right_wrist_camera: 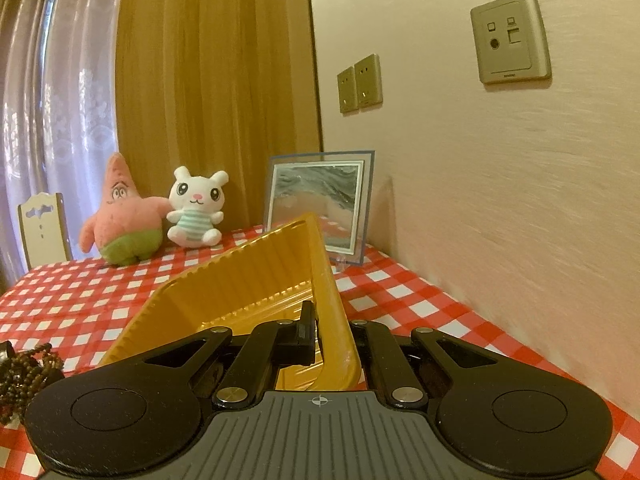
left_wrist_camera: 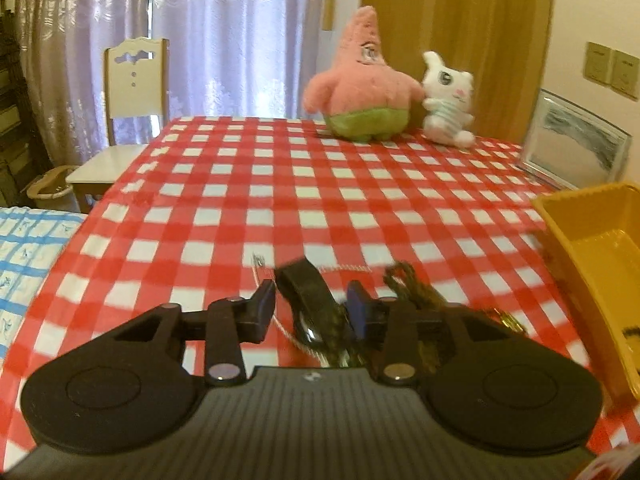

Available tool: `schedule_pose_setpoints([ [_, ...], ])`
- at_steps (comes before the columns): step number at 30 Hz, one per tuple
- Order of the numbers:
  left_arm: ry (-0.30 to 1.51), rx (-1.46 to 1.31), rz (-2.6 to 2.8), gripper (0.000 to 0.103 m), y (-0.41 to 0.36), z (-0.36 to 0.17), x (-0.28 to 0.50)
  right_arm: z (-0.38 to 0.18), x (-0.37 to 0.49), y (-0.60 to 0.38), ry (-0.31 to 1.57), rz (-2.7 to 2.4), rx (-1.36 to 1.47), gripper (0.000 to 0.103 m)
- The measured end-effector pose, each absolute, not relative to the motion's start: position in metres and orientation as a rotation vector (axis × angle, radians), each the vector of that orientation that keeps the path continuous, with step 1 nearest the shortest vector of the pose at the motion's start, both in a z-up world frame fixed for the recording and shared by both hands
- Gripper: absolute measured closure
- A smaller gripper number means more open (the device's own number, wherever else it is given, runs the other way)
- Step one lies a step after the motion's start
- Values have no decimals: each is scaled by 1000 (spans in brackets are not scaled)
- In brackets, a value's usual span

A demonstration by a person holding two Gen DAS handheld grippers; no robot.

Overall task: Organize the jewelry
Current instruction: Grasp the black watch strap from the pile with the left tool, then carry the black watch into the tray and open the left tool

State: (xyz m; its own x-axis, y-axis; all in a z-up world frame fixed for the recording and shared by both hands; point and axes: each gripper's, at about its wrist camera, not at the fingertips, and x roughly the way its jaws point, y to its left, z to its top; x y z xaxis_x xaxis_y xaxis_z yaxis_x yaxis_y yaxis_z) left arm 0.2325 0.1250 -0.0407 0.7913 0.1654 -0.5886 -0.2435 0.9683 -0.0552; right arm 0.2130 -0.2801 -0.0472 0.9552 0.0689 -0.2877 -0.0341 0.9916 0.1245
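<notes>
Low in the left wrist view, we see our left gripper [left_wrist_camera: 311,312] released, its blue pads apart above a jumble of jewelry [left_wrist_camera: 320,312] on the red checked tablecloth [left_wrist_camera: 248,184]: a dark strap between the pads, a thin silver chain [left_wrist_camera: 280,320] trailing left, and dark beads [left_wrist_camera: 408,284] to the right. Whether a pad touches the strap we cannot tell. The yellow tray [left_wrist_camera: 592,240] sits at the right edge.

In the right wrist view, our right gripper [right_wrist_camera: 324,336] is clenched on the tray's near right rim, tilting the tray [right_wrist_camera: 240,280] up in the centre. Beads [right_wrist_camera: 28,368] lie at the lower left. A pink plush [right_wrist_camera: 120,216], a white plush [right_wrist_camera: 196,208] and a framed picture [right_wrist_camera: 316,200] stand along the table's far side.
</notes>
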Motion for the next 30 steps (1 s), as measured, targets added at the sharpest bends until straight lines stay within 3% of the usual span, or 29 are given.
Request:
schedule_pose_setpoints([
  [10,712,-163,296,63,132,-57,280,-50,212,-280,309,45,114,98],
  [13,731,-175,302,65,134,-61,285,-50,214,-280,313,44,115,98],
  [19,734,-204,256,84,138,-61,281,-51,214,-280,314,44,118,98],
  [30,621,-224,198,84,145,-23,257,-51,210,-281,311,51,130,98],
])
